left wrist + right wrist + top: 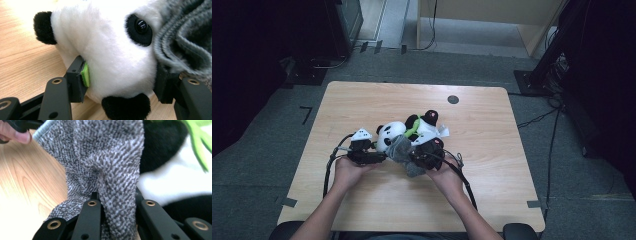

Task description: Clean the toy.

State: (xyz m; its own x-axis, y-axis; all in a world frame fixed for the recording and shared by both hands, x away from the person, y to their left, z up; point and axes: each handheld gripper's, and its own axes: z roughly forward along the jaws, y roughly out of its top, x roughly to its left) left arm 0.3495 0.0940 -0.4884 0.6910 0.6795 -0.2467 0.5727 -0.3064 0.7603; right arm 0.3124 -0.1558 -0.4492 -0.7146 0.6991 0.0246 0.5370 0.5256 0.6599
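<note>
Fingers (pixel 85 75) of the left gripper (pixel 362 150) are pinching the white head of a plush panda (pixel 110 55), one green-padded finger sinking into the fur at one cheek and the other pressing at the opposite side beside the eye. Fingers (pixel 92 212) of the right gripper (pixel 428 150) are squeezing a fold of grey knitted cloth (pixel 110 170) between them, standing nearly together around the bunched fabric.

From the high view, the panda is lying on its side near the middle of the light wooden bench (pixel 362 95), its long axis running roughly left to right and tilting slightly away from the person. Its head is pointing toward the left gripper, while its black limbs and a green piece at its neck are lying toward the far right. The grey cloth is sitting against the near side of the panda, between the two grippers, draping over part of the body and touching the face.

In the left gripper view, the panda's face is appearing turned, with one black ear at the upper left, another black patch at the bottom and one shiny eye at the upper right; the rest of the body is cut off. In the right gripper view, the cloth is covering most of the toy, leaving blurred black, white and green areas at the right. A fingertip of the person's other hand (pixel 15 135) is showing at the upper left edge. How far the cloth wraps around the panda is hard to make out.
</note>
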